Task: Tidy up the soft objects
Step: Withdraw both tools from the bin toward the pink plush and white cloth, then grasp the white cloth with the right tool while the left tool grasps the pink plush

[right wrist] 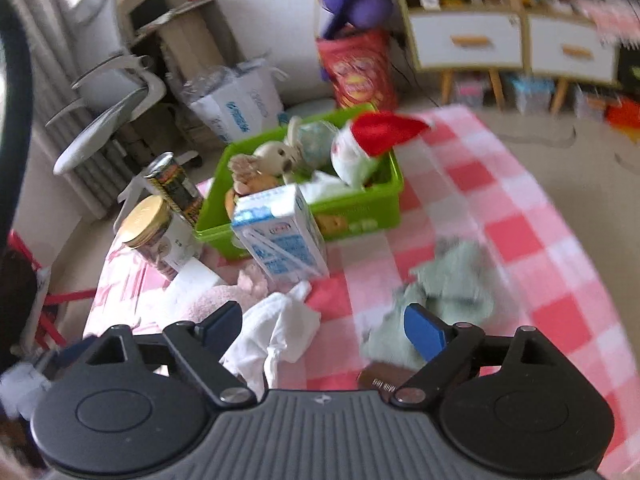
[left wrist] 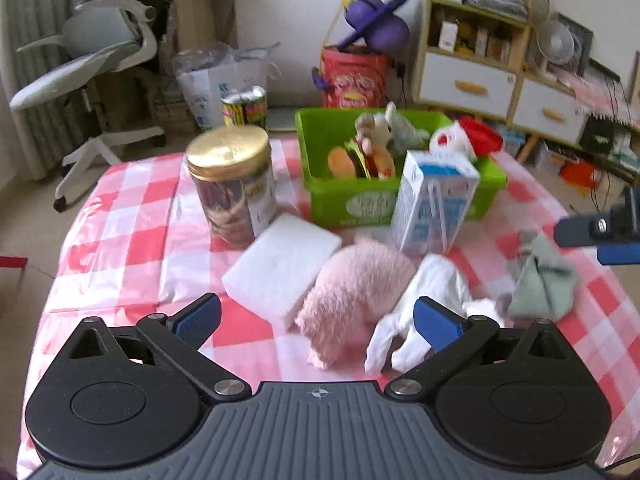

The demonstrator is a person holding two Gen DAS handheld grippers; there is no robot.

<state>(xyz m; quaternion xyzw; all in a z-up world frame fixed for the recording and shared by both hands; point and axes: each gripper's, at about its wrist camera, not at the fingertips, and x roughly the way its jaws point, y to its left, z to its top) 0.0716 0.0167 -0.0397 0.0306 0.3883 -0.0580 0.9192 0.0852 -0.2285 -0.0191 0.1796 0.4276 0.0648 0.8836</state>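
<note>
Right wrist view motion-blurred: green cloth (right wrist: 452, 280) smeared, brown object (right wrist: 378, 378) half hidden behind gripper body. Milk carton (left wrist: 434, 200) hides bin front (left wrist: 352, 204). Carton print unreadable.

Right gripper (right wrist: 324, 330) is hanging wide open over the checked cloth (right wrist: 500, 240), white fabric (right wrist: 280, 332) and a green cloth (right wrist: 452, 280) below, milk carton (right wrist: 280, 236) by the green bin (right wrist: 360, 208).
</note>
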